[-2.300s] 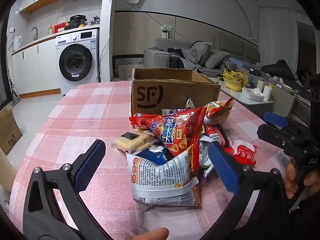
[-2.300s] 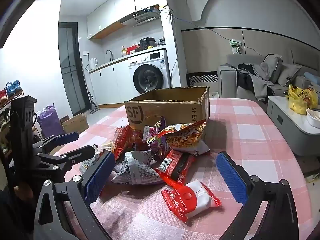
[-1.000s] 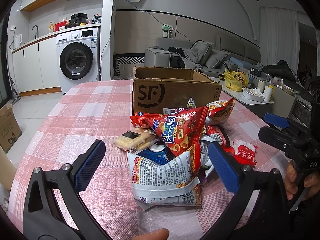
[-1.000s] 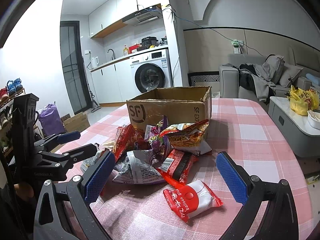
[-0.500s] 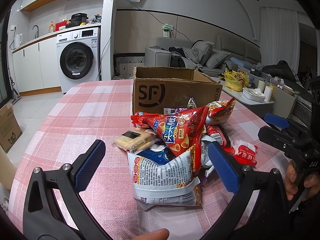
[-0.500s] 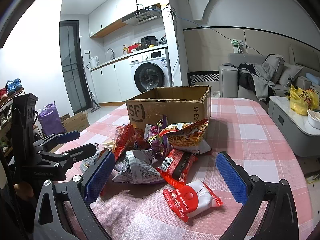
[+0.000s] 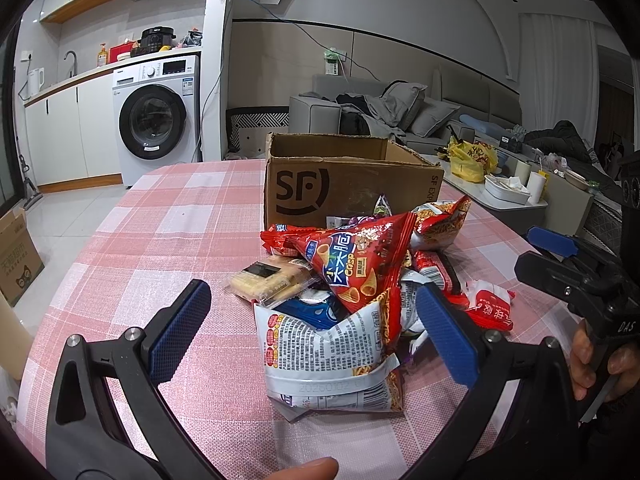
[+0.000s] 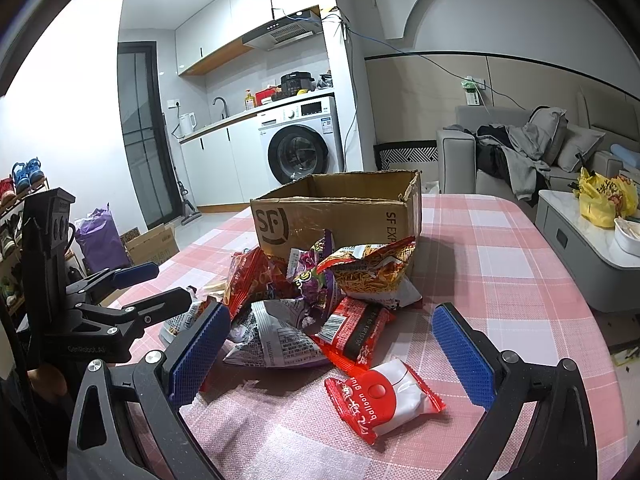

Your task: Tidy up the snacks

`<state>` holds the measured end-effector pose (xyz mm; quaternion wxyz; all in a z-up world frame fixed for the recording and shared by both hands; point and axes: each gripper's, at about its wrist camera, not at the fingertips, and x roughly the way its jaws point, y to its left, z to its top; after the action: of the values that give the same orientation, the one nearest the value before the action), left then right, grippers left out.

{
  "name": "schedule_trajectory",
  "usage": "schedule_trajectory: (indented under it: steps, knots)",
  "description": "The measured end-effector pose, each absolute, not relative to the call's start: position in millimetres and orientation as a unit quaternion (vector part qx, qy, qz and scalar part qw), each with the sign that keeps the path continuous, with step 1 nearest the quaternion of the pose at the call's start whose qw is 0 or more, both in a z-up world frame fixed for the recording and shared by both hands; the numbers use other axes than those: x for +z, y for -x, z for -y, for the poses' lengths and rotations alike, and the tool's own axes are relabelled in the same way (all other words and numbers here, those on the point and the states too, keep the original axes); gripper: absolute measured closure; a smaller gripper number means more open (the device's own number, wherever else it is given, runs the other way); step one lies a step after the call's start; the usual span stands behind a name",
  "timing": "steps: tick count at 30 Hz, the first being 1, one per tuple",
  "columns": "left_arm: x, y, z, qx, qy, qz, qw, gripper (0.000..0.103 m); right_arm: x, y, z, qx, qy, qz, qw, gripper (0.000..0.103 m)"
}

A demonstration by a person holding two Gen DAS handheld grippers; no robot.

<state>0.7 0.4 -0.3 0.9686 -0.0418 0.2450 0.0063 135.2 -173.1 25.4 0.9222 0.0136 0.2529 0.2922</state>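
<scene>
The left claw (image 7: 312, 332) is wide open and holds nothing. The right claw (image 8: 332, 344) is wide open too, with a hand (image 7: 600, 364) at 3 o'clock gripping its handle.

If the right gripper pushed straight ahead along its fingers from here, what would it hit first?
Most likely the red-and-white balloon gum packet, lying on the table between the open fingers of the right gripper. Beyond it sits the red-and-black packet, then the snack pile. Depth is uncertain; a high pass could clear the packet.
</scene>
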Motion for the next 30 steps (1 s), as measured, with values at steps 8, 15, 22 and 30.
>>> schedule_trajectory:
  steps: [8,15,22,30]
  knots:
    - [0,0,-1,0.006,0.043,-0.246,0.968,0.001,25,-136,173,0.293,-0.013,-0.252,0.922,0.0]
    - [0,0,-1,0.006,0.043,-0.246,0.968,0.001,24,-137,174,0.293,-0.014,-0.255,0.921,0.0]
    - [-1,0,-5,0.013,0.044,-0.238,0.97,0.001,23,-140,172,0.293,-0.01,-0.262,0.92,0.0]
    - [-5,-4,-7,0.016,0.054,-0.261,0.964,0.001,17,-154,174,0.279,-0.021,-0.294,0.914,0.0]
